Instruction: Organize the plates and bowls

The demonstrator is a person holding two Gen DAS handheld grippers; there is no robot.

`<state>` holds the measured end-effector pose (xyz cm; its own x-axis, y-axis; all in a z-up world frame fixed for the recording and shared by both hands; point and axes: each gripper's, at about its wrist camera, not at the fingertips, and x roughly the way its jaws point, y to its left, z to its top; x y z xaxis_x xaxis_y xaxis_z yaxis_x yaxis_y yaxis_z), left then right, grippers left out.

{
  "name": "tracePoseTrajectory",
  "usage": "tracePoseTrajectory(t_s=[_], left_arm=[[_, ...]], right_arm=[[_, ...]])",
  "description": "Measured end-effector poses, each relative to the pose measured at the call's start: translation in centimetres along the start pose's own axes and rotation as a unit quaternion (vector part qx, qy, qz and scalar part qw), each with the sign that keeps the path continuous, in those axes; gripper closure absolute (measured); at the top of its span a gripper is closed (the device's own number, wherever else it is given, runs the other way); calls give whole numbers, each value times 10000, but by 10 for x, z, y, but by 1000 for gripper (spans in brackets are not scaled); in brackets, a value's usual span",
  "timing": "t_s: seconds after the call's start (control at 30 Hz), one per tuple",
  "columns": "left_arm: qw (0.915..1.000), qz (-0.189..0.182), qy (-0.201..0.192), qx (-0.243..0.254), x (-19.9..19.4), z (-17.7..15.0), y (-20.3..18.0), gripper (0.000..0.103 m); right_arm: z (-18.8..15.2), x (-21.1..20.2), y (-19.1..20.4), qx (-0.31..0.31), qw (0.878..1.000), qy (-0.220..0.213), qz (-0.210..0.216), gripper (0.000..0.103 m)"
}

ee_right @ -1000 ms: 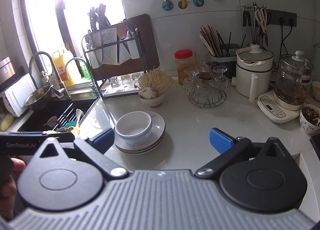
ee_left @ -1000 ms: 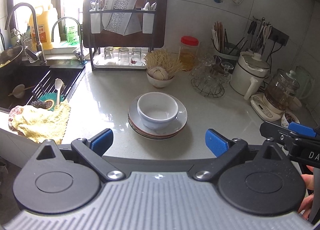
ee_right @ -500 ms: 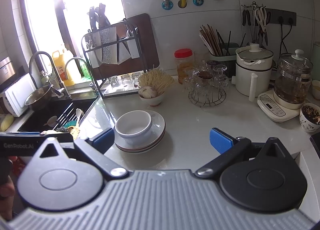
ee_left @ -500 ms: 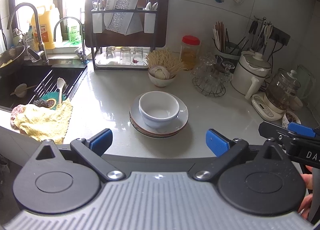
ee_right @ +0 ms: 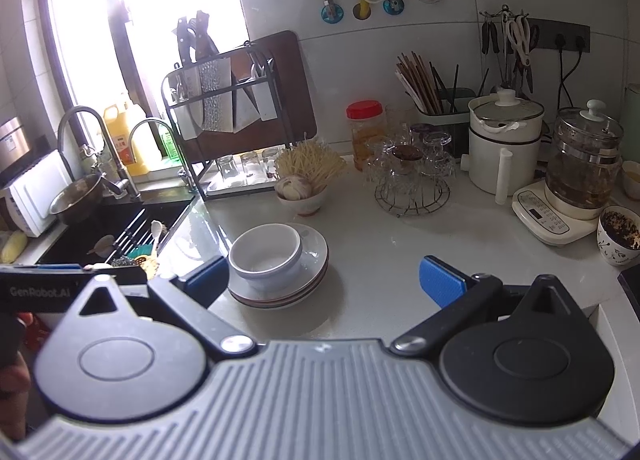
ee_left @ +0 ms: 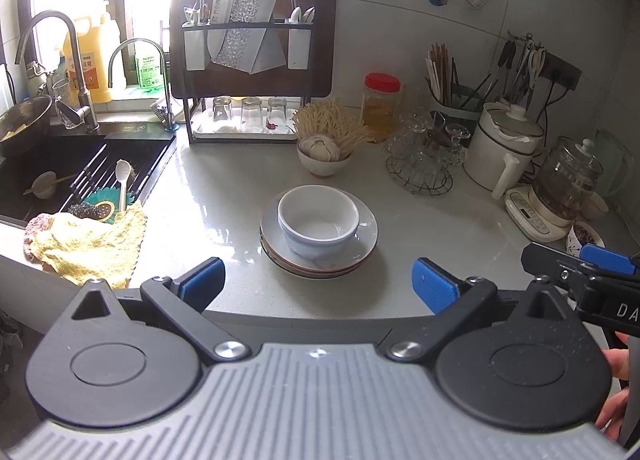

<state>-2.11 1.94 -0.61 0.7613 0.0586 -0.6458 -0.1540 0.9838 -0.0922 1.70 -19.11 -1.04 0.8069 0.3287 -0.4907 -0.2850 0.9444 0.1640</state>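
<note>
Both the left claw (ee_left: pixel 316 278) and right claw (ee_right: pixel 324 276) gape empty; lifting the bowl (ee_left: pixel 319 220) carelessly could drag the stacked plates (ee_left: pixel 366 238) toward the table's near edge.

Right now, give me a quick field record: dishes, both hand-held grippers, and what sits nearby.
bowl: white bowl upright, empty, on the plates
plates: plate stack on the counter
left hand-held gripper: open, empty, short of the stack
right hand-held gripper: open, empty
behind stack: garlic bowl
left of stack: yellow cloth at the sink edge
</note>
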Motion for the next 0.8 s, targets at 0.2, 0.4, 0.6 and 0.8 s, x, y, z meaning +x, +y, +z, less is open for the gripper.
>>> tracePoseTrajectory(t_s=[0.2,0.4,0.6,0.8], left_arm=[[10000,22,2,20,-2,-1,0,2],[10000,56,-14,-26,-4,-1,0,2],[9999,100,21,-44,-4,-2,-1,2],[9999,99,47,-70,-4,-4,0,2]], right_arm=[[0,-1,-1,-5,10000,-35,45,0],[2,-1,-1,-59,9999,-70,43,0],[1,0,0,-87,9999,-24,63,0],[0,0,-1,-62,10000,26,66,0]])
